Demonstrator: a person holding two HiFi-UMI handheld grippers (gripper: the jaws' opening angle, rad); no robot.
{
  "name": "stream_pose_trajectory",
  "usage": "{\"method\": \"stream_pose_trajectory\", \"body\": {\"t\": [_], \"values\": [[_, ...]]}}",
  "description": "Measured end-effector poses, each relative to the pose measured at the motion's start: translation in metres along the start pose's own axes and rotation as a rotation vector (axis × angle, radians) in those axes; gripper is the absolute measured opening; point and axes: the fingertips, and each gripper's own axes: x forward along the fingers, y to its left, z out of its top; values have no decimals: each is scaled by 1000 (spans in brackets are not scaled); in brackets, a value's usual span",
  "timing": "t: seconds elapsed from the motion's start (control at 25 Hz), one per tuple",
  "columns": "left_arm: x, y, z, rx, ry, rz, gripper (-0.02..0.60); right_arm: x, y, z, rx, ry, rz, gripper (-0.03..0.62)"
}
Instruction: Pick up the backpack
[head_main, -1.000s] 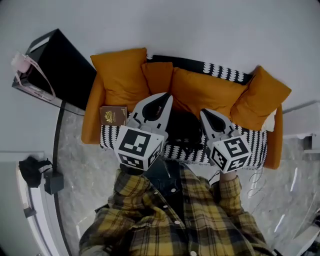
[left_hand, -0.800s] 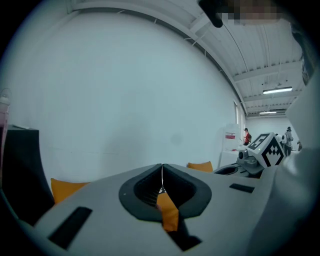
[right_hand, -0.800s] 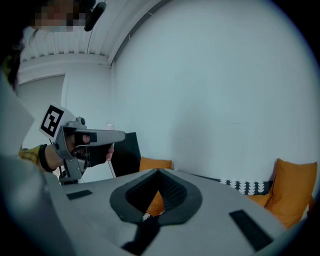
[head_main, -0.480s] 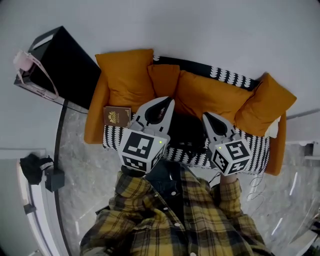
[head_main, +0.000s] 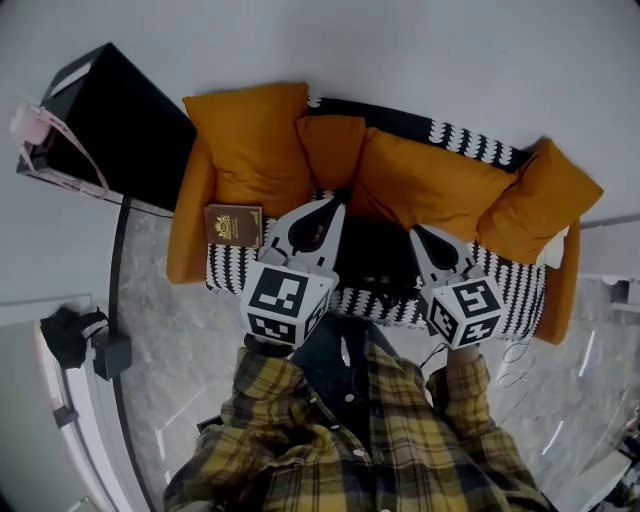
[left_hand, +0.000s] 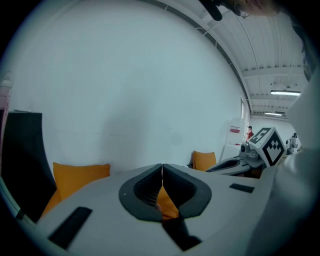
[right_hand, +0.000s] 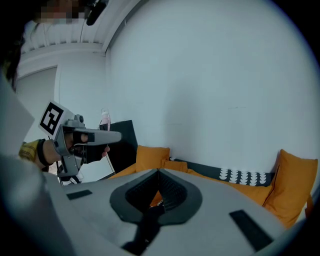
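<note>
Overhead, the black backpack (head_main: 375, 255) lay on the sofa (head_main: 500, 285) between the left tool (head_main: 333, 203) and right tool (head_main: 416, 231), its long axis unclear; a book (head_main: 233, 224) lay left of the left tool. Each tool's own view showed jaws closed together, holding nothing, with orange cushions (right_hand: 152, 156) ahead.

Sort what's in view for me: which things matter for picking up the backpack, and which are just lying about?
Belongs to the job:
backpack, on the sofa seat
left gripper, shut
right gripper, shut

Just lying about:
brown book on the sofa
orange cushions
black cabinet beside the sofa
</note>
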Motion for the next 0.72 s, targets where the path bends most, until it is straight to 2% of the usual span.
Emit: {"method": "stream_pose_trajectory", "body": {"t": [0.4, 0.72], "values": [[32, 30, -91, -90, 163, 3, 23, 51, -26, -73, 15, 145, -29, 17], [56, 49, -167, -105, 269, 27, 23, 87, -42, -141, 30, 243, -36, 17]]}}
